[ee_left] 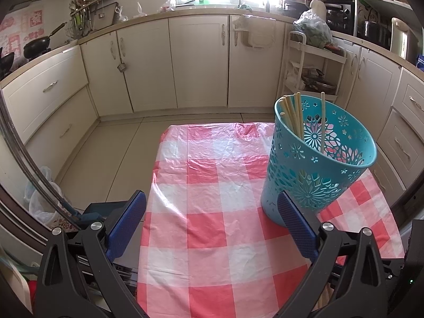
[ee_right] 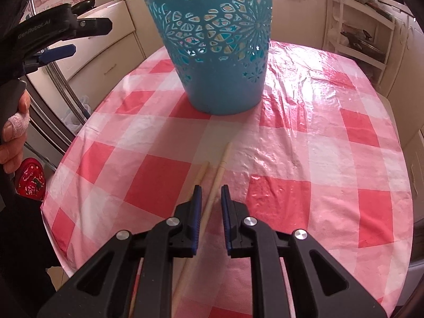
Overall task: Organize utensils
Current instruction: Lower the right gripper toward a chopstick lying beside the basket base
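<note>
The right tongs (ee_right: 211, 193), nearly pressed together, straddle one chopstick (ee_right: 215, 182); the teal basket (ee_right: 217, 53) stands ahead on the bench (ee_right: 318, 159); the left tongs (ee_left: 212, 212) are spread.

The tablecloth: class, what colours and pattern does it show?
The tablecloth is a red, pink and white check, clearest in the right wrist view.

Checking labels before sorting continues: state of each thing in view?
blue basket: upright on the checked tablecloth.
chopsticks in basket: standing, leaning on the rim.
two loose chopsticks: lying flat on the tablecloth.
left gripper: fingers wide open, empty.
right gripper: fingers narrow but open, straddling one loose chopstick, not pressing it.
</note>
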A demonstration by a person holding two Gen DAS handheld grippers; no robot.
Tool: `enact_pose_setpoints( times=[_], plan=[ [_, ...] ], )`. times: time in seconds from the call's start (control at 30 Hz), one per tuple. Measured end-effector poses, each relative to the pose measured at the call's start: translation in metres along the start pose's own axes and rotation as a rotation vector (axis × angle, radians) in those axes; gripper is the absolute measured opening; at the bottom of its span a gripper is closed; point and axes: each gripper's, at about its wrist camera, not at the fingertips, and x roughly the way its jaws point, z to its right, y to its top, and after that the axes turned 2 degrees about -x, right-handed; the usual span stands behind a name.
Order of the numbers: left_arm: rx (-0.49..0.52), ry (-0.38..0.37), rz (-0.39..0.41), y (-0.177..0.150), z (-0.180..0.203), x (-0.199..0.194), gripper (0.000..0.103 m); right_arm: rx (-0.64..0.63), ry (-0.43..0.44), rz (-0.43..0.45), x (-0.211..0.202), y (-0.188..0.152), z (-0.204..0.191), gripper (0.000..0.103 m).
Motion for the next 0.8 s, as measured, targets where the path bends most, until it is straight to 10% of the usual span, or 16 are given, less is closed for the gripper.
enact_pose_setpoints(
  times=[0.47, 0.8],
  plan=[
    [0.049, -0.002, -0.037, -0.01, 0.012, 0.008, 0.095, 0.012, -0.042, 0.012, 0.003, 0.007, 0.007, 0.028],
    [0.084, -0.016, -0.047, -0.014, 0.024, 0.009, 0.095, -0.002, -0.062, -0.045, -0.011, -0.005, 0.022, 0.01]
  ],
)
